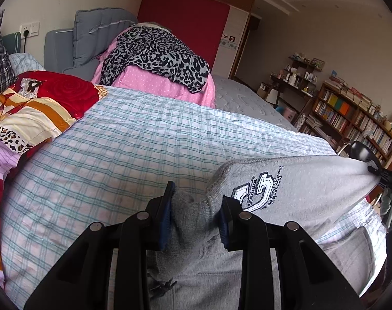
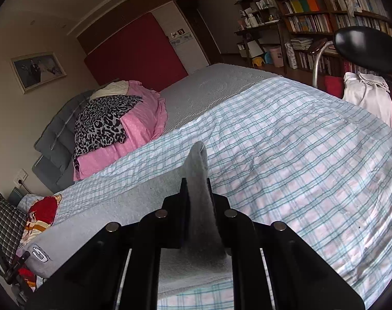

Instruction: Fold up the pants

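Grey sweatpants with a black-and-white logo patch are stretched above a plaid-covered bed. My left gripper is shut on the bunched ribbed waistband end. My right gripper is shut on a fold of the same grey pants, which run away to the left toward the logo. The right gripper also shows at the far right of the left wrist view, holding the other end. The cloth hangs taut between both grippers.
A pink pile with a leopard-print cloth lies at the bed's far side. A red patterned quilt lies to the left. Bookshelves and a black chair with white cloth stand beyond the bed.
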